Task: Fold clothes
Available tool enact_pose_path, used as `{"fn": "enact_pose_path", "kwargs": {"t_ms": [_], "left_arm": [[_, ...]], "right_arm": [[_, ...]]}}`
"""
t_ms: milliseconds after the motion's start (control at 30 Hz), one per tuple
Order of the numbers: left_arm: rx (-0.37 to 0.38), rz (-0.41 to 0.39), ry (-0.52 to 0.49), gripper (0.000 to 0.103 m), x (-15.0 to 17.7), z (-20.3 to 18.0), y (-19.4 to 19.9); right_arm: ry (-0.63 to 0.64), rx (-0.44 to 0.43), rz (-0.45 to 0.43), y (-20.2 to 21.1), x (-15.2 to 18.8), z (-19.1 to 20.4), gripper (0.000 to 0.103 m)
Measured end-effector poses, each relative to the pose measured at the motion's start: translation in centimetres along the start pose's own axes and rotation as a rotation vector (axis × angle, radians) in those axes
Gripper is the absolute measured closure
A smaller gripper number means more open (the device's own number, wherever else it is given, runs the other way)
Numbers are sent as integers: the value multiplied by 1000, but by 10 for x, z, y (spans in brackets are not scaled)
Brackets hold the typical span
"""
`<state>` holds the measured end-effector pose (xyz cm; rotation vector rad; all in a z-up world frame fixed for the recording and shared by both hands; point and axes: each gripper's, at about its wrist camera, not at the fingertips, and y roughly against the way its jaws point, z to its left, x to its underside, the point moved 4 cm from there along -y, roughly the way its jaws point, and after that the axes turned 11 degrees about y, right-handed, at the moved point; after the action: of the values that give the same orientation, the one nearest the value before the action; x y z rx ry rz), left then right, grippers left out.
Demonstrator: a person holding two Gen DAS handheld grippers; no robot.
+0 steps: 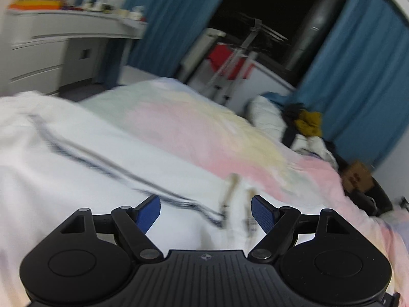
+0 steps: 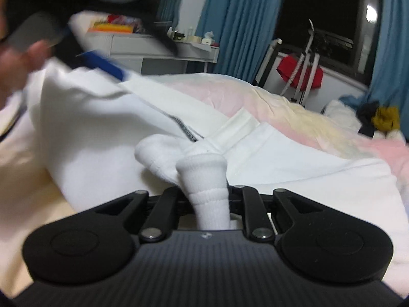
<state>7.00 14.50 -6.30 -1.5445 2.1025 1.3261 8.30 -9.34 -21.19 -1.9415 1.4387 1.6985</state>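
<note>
A white garment with a dark striped trim (image 1: 107,168) lies spread on the bed; it also shows in the right wrist view (image 2: 107,133). My left gripper (image 1: 205,213) is open just above the garment, blue pads (image 1: 149,212) wide apart, holding nothing. My right gripper (image 2: 208,199) is shut on a bunched white ribbed cuff (image 2: 204,179) of the garment; its fingertips are hidden by the cloth. The left gripper also appears blurred at the upper left of the right wrist view (image 2: 102,64), over the garment's far part.
The bed has a pastel pink and yellow cover (image 1: 204,128). A pile of clothes (image 1: 306,122) lies at its far right. A white dresser (image 1: 51,46), a drying rack with red cloth (image 2: 301,74), blue curtains (image 1: 358,64) and a cardboard box (image 1: 358,176) stand around.
</note>
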Motion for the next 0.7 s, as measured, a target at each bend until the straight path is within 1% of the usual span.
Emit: {"fn": "enact_pose_path", "kwargs": {"t_ms": [67,133,200,233,267,300,367,400,500,567,700], "left_arm": [[-40,-21,52,23,-9,24,22],[-94,-44,99,23,-19,49,45],[-139,-58,146,22,-26,72,64],[-158,-64,183,22,-30,85,74],[-164,-72,225,22,-32,96,83],[-155,-80,263,20,-35,106,89],[-137,-97,335,18,-39,125,101],[-133,-94,353,18,-39,129,100],[-120,-85,409,18,-40,141,96],[-113,-81,444,18,-41,149,93],[-138,-109,464,18,-40,162,97]], "right_arm": [[-34,-14,0,3,0,-3,85],[-42,-19,3,3,0,-4,83],[-54,-24,6,1,-1,-8,78],[-63,-29,8,3,-2,-8,73],[-72,-33,8,4,-3,-10,65],[-81,-37,9,4,-4,-11,59],[-104,-73,10,6,-5,-13,23],[-114,-95,7,9,-6,-14,19],[-141,-120,-13,21,-9,-16,19],[-188,-122,-34,33,-13,-23,19],[-322,-81,-55,53,-18,-52,19]]}}
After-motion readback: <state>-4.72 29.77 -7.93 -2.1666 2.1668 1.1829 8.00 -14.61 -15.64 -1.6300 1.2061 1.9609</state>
